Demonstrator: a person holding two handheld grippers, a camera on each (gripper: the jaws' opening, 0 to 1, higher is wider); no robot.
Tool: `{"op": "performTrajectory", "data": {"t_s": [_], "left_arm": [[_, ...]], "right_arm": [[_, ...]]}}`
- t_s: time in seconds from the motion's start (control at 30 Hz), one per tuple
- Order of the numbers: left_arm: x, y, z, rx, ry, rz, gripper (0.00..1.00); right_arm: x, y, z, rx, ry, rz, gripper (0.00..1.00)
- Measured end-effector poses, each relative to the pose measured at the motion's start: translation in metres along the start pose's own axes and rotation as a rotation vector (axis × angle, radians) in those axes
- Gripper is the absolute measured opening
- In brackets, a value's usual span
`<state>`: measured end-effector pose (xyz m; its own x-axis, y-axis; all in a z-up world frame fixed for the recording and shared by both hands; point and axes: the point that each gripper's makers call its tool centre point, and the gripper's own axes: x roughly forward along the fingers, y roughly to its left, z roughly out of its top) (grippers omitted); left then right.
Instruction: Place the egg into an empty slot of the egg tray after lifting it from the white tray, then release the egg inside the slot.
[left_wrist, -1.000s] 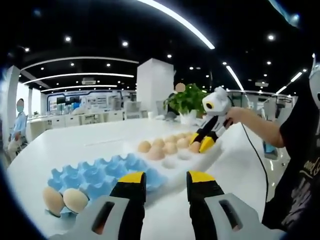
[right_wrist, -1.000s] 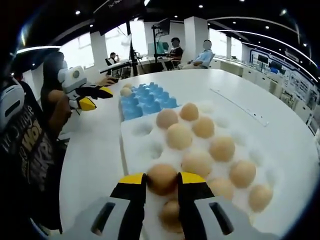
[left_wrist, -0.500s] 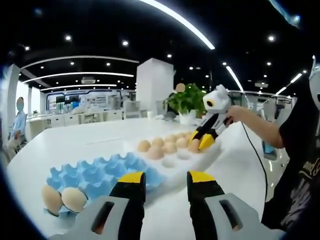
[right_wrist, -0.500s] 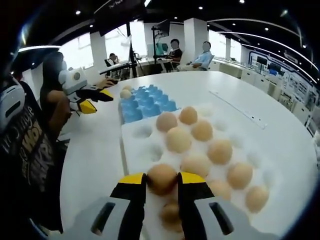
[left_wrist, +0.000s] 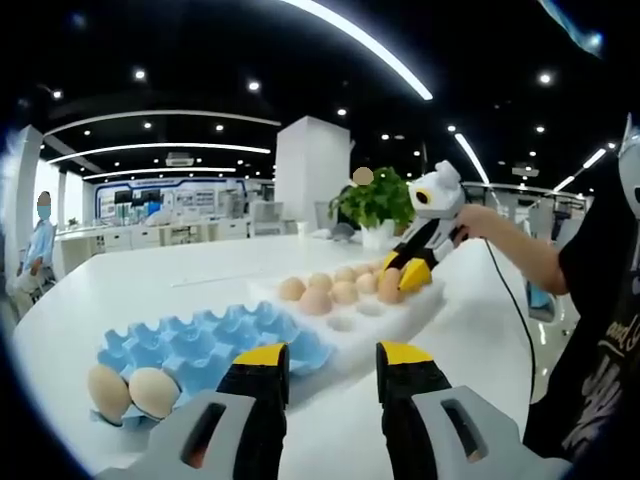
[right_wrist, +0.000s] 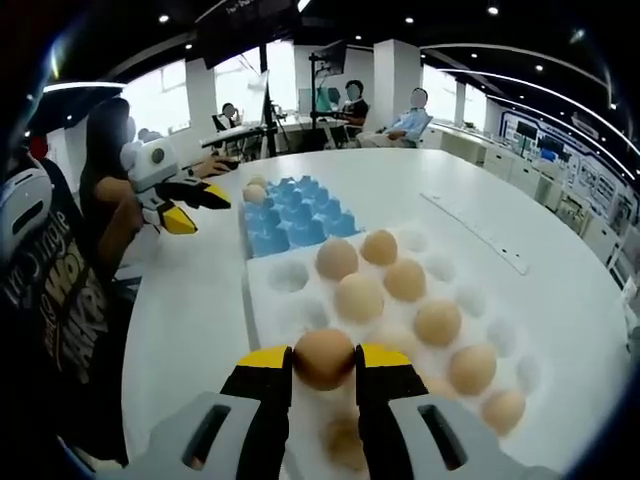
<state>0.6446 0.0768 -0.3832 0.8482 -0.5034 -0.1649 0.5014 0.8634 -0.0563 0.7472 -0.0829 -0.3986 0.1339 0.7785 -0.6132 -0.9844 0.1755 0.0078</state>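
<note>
In the right gripper view my right gripper (right_wrist: 324, 358) is shut on a brown egg (right_wrist: 324, 357), held above the near end of the white tray (right_wrist: 275, 310), where several eggs sit in dimples. The blue egg tray (right_wrist: 290, 215) lies beyond it with two eggs (right_wrist: 254, 191) at its far end. In the left gripper view my left gripper (left_wrist: 330, 358) is open and empty, low over the table near the blue egg tray (left_wrist: 210, 340), which has two eggs (left_wrist: 130, 390) at its near left corner. The right gripper (left_wrist: 395, 282) shows at right, over the white tray (left_wrist: 350, 320) with the egg (left_wrist: 389, 291).
The white table (right_wrist: 190, 330) stretches around both trays. A person's arm and dark shirt (left_wrist: 590, 330) fill the right edge of the left gripper view. A potted plant (left_wrist: 375, 205) stands behind the trays, and seated people (right_wrist: 385, 105) are at far desks.
My right gripper has lifted the egg higher off the white tray. The left gripper has stayed almost still.
</note>
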Motion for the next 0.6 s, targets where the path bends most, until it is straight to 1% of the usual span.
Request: {"op": "performTrajectory", "data": {"t_s": [0.13, 0.43, 0.6], "left_arm": [[-0.002, 0.001, -0.001, -0.003, 0.001, 0.003, 0.36], [-0.001, 0.004, -0.003, -0.014, -0.002, 0.002, 0.36], [0.000, 0.001, -0.001, -0.013, -0.008, -0.007, 0.36]], "right_arm": [[0.002, 0.004, 0.008, -0.008, -0.010, 0.011, 0.26], [0.011, 0.011, 0.017, -0.012, -0.018, 0.027, 0.26], [0.014, 0.014, 0.026, -0.017, -0.032, 0.031, 0.25]]}}
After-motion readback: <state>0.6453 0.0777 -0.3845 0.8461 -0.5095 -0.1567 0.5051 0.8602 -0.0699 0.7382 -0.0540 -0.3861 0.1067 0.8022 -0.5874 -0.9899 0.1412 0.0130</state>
